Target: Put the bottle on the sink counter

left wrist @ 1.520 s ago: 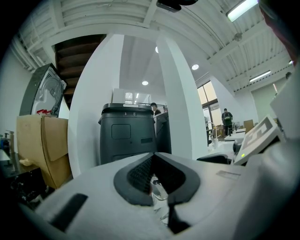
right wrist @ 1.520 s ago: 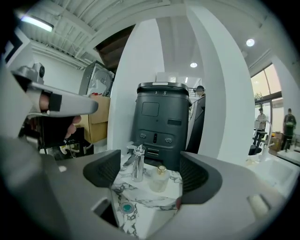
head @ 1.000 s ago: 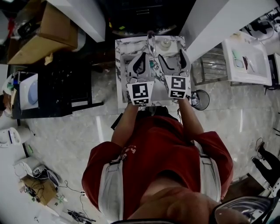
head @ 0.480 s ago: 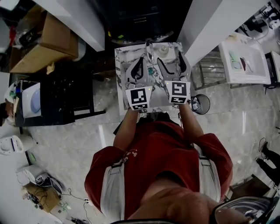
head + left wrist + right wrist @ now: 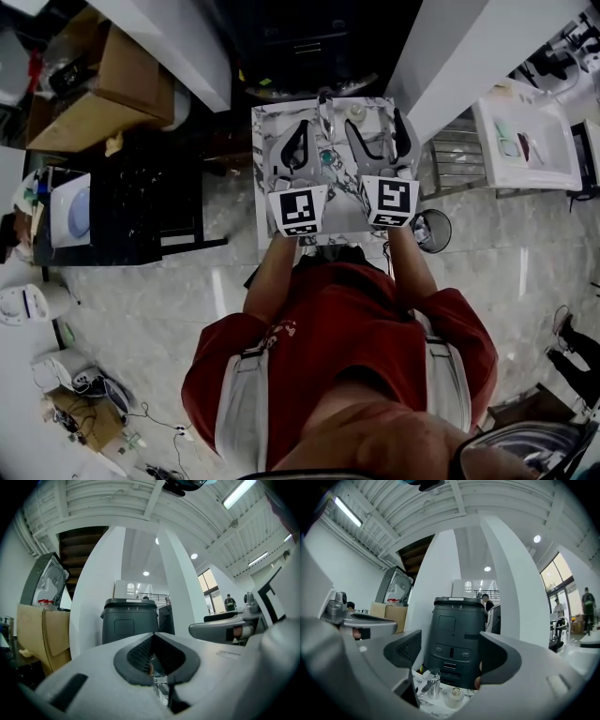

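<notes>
A small pale bottle [image 5: 354,111] with a round cap stands at the back of the marbled sink counter [image 5: 267,122], just right of the chrome faucet [image 5: 323,101]. In the right gripper view the bottle [image 5: 453,696] stands low between the jaws, next to the faucet [image 5: 432,684]. My right gripper [image 5: 373,122] hangs open over the counter's right half, short of the bottle and empty [image 5: 452,654]. My left gripper [image 5: 305,127] is over the basin to the left, its pads shut together on nothing [image 5: 152,641].
A dark grey machine [image 5: 453,639] stands right behind the counter. White pillars flank it at left [image 5: 178,37] and right [image 5: 469,47]. Cardboard boxes [image 5: 103,84] and a black cart [image 5: 131,197] are at the left, a round bin [image 5: 429,230] and a white table [image 5: 530,141] at the right.
Both grippers have edged forward over the counter toward the faucet and bottle, the right one also a little to the right. Their jaws have not changed.
</notes>
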